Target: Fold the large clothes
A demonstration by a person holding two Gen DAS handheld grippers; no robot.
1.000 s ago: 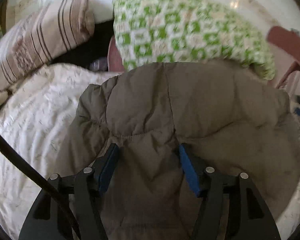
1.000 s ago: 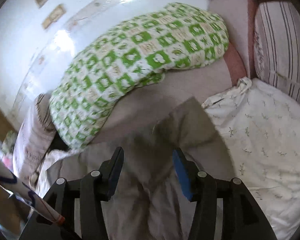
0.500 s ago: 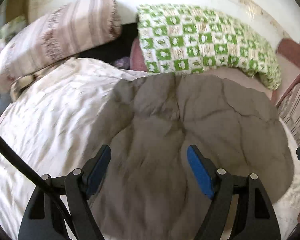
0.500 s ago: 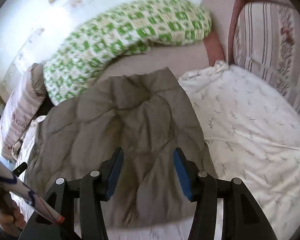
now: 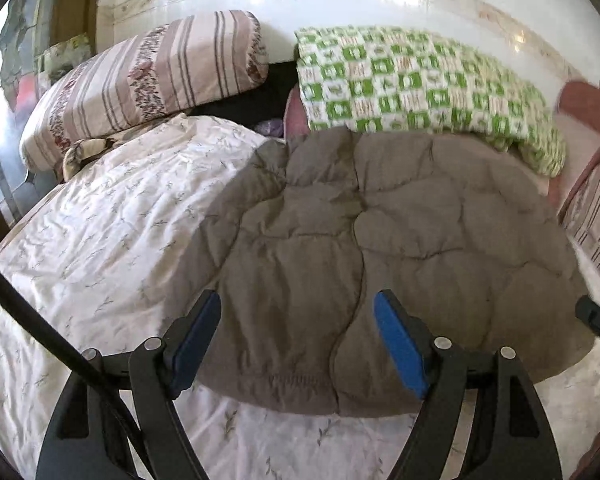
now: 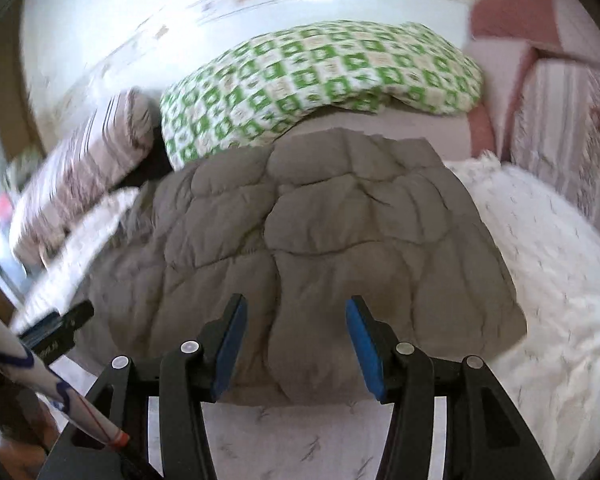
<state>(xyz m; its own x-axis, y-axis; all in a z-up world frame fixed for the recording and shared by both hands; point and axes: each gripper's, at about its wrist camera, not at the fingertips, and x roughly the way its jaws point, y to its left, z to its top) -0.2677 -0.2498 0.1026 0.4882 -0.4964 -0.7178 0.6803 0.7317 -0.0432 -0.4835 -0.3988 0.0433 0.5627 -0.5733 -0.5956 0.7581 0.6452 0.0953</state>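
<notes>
The left gripper (image 5: pixel 296 320) tilts down toward the bed, its blue-padded jaws standing wide with nothing between them; they hover above the near edge of the quilted jacket (image 5: pixel 380 240), though whether the tips brush the cloth cannot be told. A dark cable (image 5: pixel 40 320) crosses the lower left corner of the left wrist view. The right gripper (image 6: pixel 296 332) also points down at the jacket's near hem, its jaws parted somewhat less wide and gripping nothing; its tip shows at the right edge of the left view (image 5: pixel 598 324), and the left one's tip shows at the left edge of the right view (image 6: pixel 60 322), so the two hang side by side, near each other. Going from left to right across the left view, a striped pillow (image 5: pixel 148 80) lies at the far left corner, the white sheet (image 5: pixel 100 240) with a small sprig print covers the bed, the grey-brown jacket lies spread flat on it in the middle, a green checked blanket (image 5: pixel 412 84) runs along the wall behind, touching the jacket's far edge, and another striped cushion (image 5: pixel 596 216) sits at the right. Nothing lies between the grippers and the jacket. The jacket's long axis appears to run from the near hem away toward the blanket, a stitched seam going down its middle; which end is the collar cannot be made out.
</notes>
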